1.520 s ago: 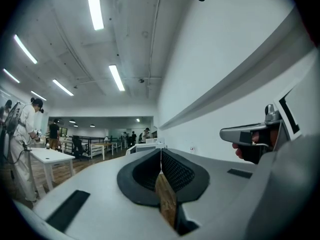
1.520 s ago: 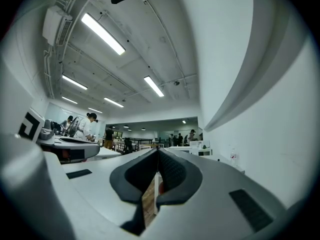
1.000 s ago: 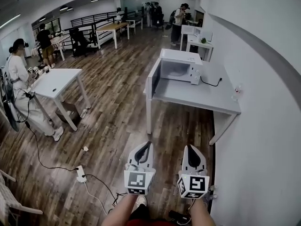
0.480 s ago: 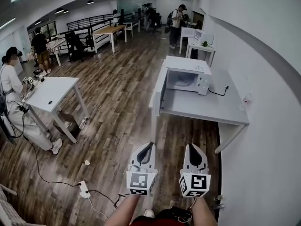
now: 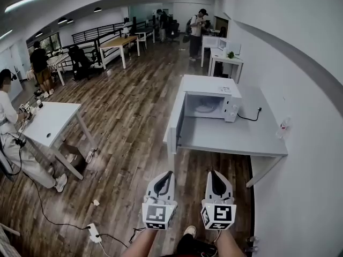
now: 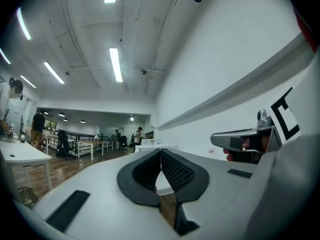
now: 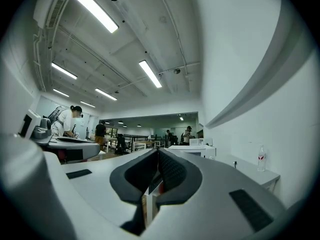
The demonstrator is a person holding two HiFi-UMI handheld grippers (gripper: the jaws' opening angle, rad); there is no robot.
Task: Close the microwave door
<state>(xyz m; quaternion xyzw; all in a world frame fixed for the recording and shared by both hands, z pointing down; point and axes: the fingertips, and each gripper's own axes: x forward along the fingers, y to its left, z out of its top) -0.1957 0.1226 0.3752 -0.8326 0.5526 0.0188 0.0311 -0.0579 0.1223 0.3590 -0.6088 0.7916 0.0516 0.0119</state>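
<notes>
The white microwave (image 5: 210,98) is standing on the far left part of a grey surface (image 5: 241,138) against the right-hand wall. Its door (image 5: 176,123) is hanging wide open, swung out on the left side toward the camera and running along the surface's left edge, so the cavity is showing.

Both grippers are being held level and side by side in the lower middle of the head view, over the wooden floor (image 5: 128,116) and well apart from the microwave. The open door is lying ahead of the left gripper (image 5: 170,174) and slightly to its right, and the oven body is lying ahead of the right gripper (image 5: 214,173).

In the left gripper view the two dark ribbed pads are meeting along a single line with nothing between them. The right gripper view is showing the same: the jaws are pressed together and holding nothing.

Each gripper is carrying a cube with black-and-white square markers (image 5: 156,214), patterns rather than letters. A small label (image 5: 225,89) is sitting on the microwave's top, too small to read.

A black cable (image 5: 249,116) is running from behind the microwave toward the wall, and a clear bottle (image 5: 283,126) is standing at the surface's far right edge. A white table (image 5: 48,125) is standing to the left, with people beyond it.
</notes>
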